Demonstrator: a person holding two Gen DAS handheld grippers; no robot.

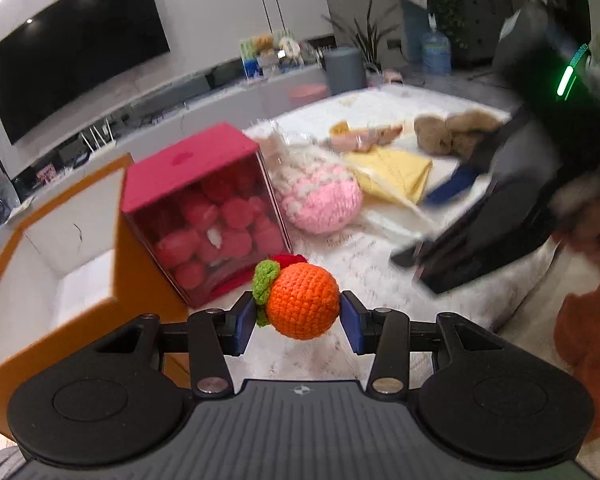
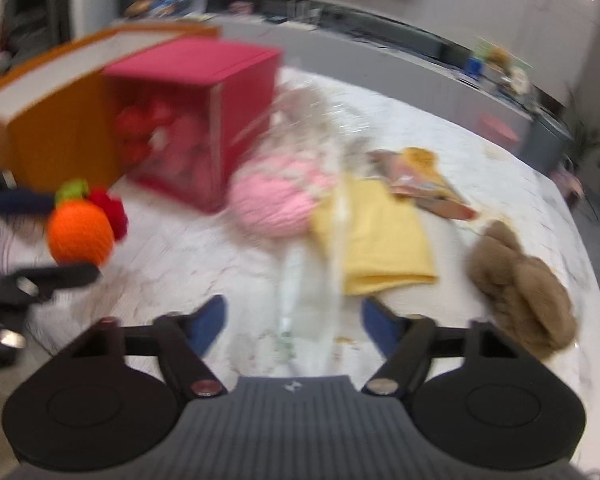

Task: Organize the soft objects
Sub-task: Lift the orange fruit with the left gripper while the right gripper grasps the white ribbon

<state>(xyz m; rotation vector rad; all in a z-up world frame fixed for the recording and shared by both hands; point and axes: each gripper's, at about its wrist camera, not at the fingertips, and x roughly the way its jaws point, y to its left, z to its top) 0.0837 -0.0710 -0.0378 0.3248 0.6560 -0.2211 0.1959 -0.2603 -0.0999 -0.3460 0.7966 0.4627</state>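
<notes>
Wall-mounted television (image 1: 76, 52) above long console (image 1: 172, 100)

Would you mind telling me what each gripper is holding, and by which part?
The left gripper clamps the crocheted orange across its round body. The right gripper is open and holds nothing.

The round crocheted fruit toy (image 1: 302, 305) is bright orange with a green leaf and a red piece behind. Far left, the open cardboard box (image 1: 118, 216) is orange outside, white inside. The clear-fronted box (image 1: 204, 216) is crimson; the knitted ball (image 1: 320, 200) has pink-and-white bands.
</notes>
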